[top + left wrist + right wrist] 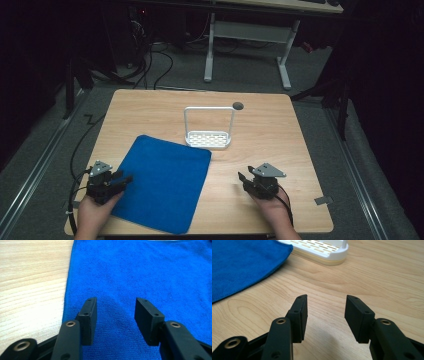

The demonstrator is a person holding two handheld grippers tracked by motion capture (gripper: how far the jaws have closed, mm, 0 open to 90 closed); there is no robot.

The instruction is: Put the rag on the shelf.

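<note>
High view: a light wooden table [280,125] stands on grey carpet. A blue cloth [165,182] lies flat on its near left part, turned a little, its near corner reaching the table's front edge. Just beyond the cloth's far right corner sits a white rack [209,138] with a slotted base and a tall upright hoop handle; base and cloth corner look close, contact cannot be told here. A small dark round spot [238,105] marks the tabletop beside the hoop's far right. The left gripper [123,181], held in the person's left hand [92,212], rests at the cloth's left edge with its tips over the fabric. The right gripper [243,179], held in the right hand [272,207], sits on bare wood right of the cloth, well apart from it. A white-legged desk [250,45] stands on the far floor.

Left gripper view: the jaws stand parted with nothing between them, blue cloth [140,277] beneath, bare table [30,277] to the left.

Right gripper view: jaws parted and empty over the wood. Cloth [239,262] at far left, the rack's base [322,250] ahead, just beside the cloth's corner.
</note>
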